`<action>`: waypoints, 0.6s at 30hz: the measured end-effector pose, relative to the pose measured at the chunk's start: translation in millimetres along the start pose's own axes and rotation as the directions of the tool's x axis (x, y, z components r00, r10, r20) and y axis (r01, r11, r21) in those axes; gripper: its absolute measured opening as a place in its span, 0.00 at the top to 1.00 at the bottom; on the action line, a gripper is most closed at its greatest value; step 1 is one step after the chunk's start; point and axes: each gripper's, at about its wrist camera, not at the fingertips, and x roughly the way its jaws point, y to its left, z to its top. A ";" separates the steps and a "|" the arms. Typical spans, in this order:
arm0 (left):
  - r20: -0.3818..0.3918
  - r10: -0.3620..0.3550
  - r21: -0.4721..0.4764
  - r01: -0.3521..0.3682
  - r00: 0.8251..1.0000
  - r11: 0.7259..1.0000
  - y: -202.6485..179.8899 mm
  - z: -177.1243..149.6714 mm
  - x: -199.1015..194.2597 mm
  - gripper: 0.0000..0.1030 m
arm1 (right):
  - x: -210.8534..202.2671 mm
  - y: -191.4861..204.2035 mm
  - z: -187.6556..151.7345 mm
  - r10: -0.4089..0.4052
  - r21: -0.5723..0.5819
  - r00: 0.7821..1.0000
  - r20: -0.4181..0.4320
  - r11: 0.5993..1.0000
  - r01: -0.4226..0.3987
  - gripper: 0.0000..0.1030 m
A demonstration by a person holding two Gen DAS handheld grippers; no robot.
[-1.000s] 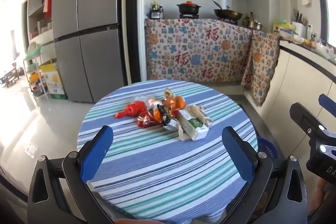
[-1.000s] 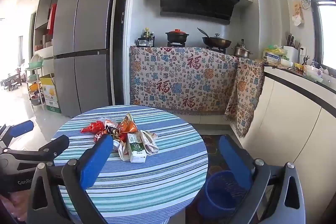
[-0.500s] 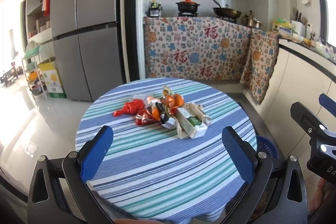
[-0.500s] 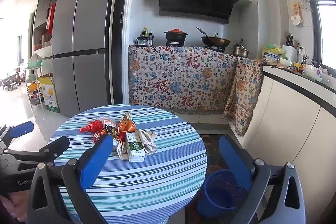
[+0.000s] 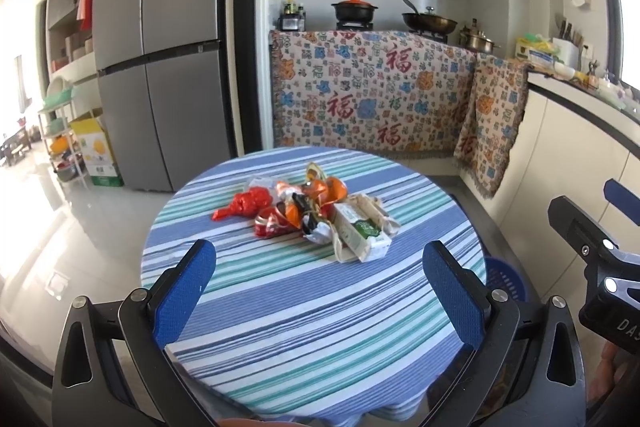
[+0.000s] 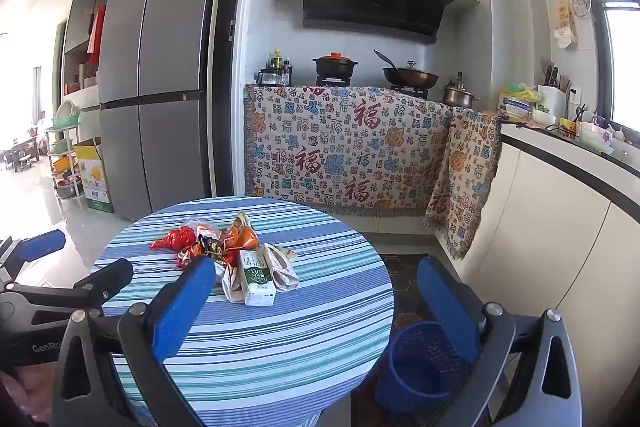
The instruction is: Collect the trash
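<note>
A pile of trash lies mid-table on a round table with a blue striped cloth (image 5: 304, 323): a white and green milk carton (image 5: 362, 233), a red wrapper (image 5: 244, 205), orange wrappers (image 5: 324, 191) and crumpled paper. In the right wrist view the carton (image 6: 256, 277) and red wrapper (image 6: 176, 239) show too. A blue mesh waste basket (image 6: 416, 367) stands on the floor right of the table. My left gripper (image 5: 320, 291) is open and empty, short of the pile. My right gripper (image 6: 316, 307) is open and empty, at the table's right edge.
A grey fridge (image 5: 160, 59) stands behind left. A counter draped in a patterned cloth (image 5: 372, 91) with pots lies behind. White cabinets (image 6: 560, 227) run along the right. A yellow box (image 5: 96, 155) and shelf rack sit far left.
Both grippers have drawn back slightly and risen, so the table and pile look a little smaller and farther. Both stay open and empty. The trash has not moved.
</note>
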 end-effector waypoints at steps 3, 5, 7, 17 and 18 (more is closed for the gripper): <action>-0.001 -0.001 -0.001 0.001 1.000 1.000 -0.4 -0.4 -0.1 0.00 | -0.1 0.3 -0.5 -0.001 0.000 1.000 0.001 1.000 0.001 0.00; -0.001 -0.001 -0.001 0.001 1.000 1.000 -0.8 -0.8 -0.2 0.00 | 0.2 0.5 -0.7 -0.003 0.000 1.000 0.001 1.000 0.003 0.00; -0.001 -0.001 0.000 0.001 1.000 1.000 -0.6 -0.8 -0.2 0.00 | 0.2 0.6 -0.7 -0.003 0.001 1.000 0.001 1.000 0.003 0.00; -0.002 -0.002 0.000 0.002 1.000 1.000 -1.8 -1.1 -0.8 0.00 | 0.7 1.2 -1.2 -0.006 0.001 1.000 0.001 1.000 0.006 0.00; -0.002 -0.002 0.000 0.002 1.000 1.000 -1.9 -1.0 -0.8 0.00 | 0.8 1.4 -1.2 -0.007 0.001 1.000 0.001 1.000 0.007 0.00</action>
